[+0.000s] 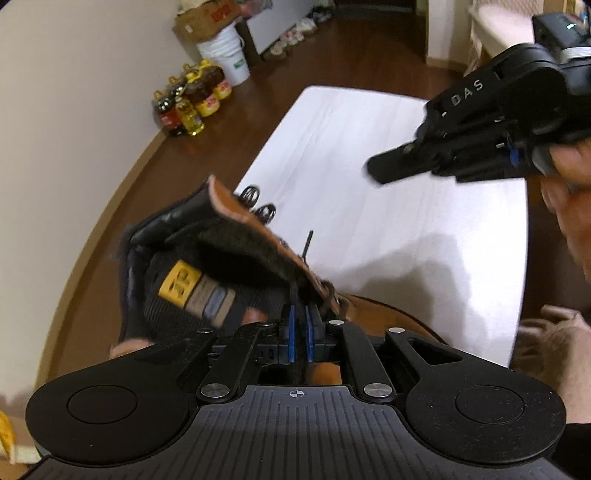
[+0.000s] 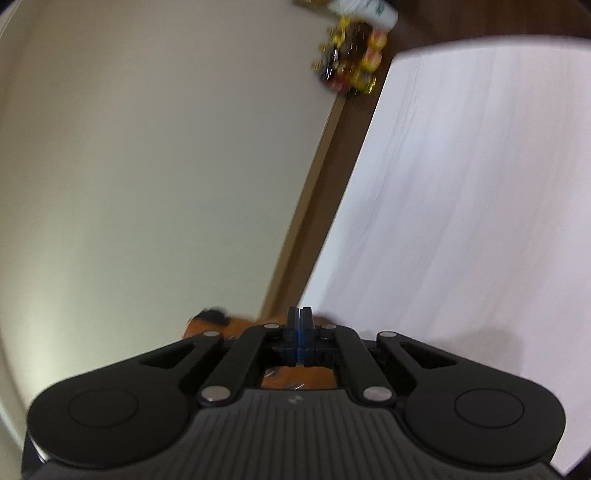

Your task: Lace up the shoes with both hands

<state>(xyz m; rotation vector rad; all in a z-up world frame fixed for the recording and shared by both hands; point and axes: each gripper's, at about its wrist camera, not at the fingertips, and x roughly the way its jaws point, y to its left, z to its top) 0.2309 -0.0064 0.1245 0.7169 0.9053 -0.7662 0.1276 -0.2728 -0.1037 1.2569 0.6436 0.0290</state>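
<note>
A brown leather boot (image 1: 373, 310) with dark lining lies on its side at the near edge of the white table (image 1: 369, 147); its tongue bears a yellow label (image 1: 179, 282). My left gripper (image 1: 300, 321) sits right at the boot's eyelet flap, blue pads nearly together, with a dark strand that looks like the black lace running down between them. A stiff black lace tip (image 1: 309, 245) sticks up just beyond the flap. My right gripper (image 1: 373, 169) hovers above the table at the upper right, shut and empty. In its own view the right gripper (image 2: 300, 314) has its jaws pressed together over a blurred bit of the boot (image 2: 221, 325).
A hand (image 1: 569, 206) holds the right gripper at the frame's right edge. Several oil bottles (image 1: 192, 99), a white bucket (image 1: 229, 59) and a cardboard box (image 1: 207, 18) stand on the wooden floor along the wall. The table's left edge (image 2: 332, 229) runs close to the wall.
</note>
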